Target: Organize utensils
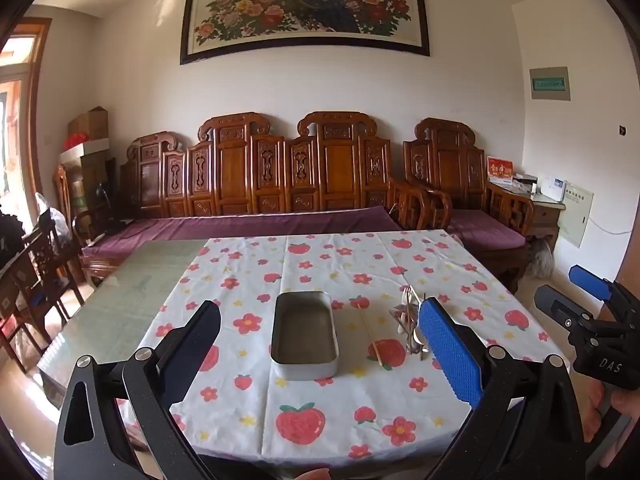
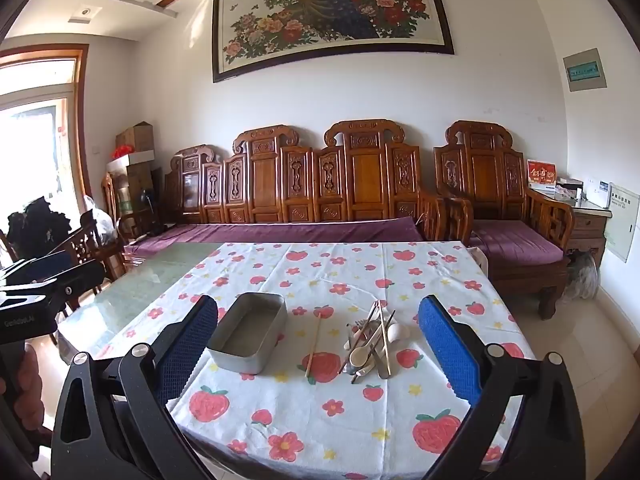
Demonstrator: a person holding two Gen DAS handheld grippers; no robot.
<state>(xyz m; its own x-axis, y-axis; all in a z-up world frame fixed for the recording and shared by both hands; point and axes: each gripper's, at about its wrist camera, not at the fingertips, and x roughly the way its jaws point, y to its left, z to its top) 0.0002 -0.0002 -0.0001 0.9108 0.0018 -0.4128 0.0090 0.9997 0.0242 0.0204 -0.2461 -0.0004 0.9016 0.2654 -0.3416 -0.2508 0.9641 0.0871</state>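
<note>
While both tools hang above the near edge of the table, we see our left gripper (image 1: pixel 324 350) with its jaws spread wide and nothing between them, and our right gripper (image 2: pixel 324 344) likewise spread wide and holding nothing. The table wears a white tablecloth (image 2: pixel 340 404) printed with strawberries and red flowers, and its far left part shows a bare glass tabletop (image 1: pixel 132 292). On the cloth stands a metal tin (image 2: pixel 250 334), rectangular with rounded corners, open at the top; we see nothing inside it. Just to its right lies a single chopstick (image 2: pixel 313 346), apart from the tin and pointing roughly away from us. Further right sits the pile of utensils (image 2: pixel 372 342): pale spoons, more chopsticks and some metal pieces crossing one another, too tangled for us to count. In the left wrist view the same pile (image 1: pixel 410 322) is partly hidden behind our blue finger pad (image 1: pixel 450 354), and the right gripper's body shows at the right edge. Behind the table runs a carved wooden sofa (image 2: pixel 304 184) with purple cushions, and a framed peacock painting (image 2: pixel 332 12) hangs on the wall above it.
</note>
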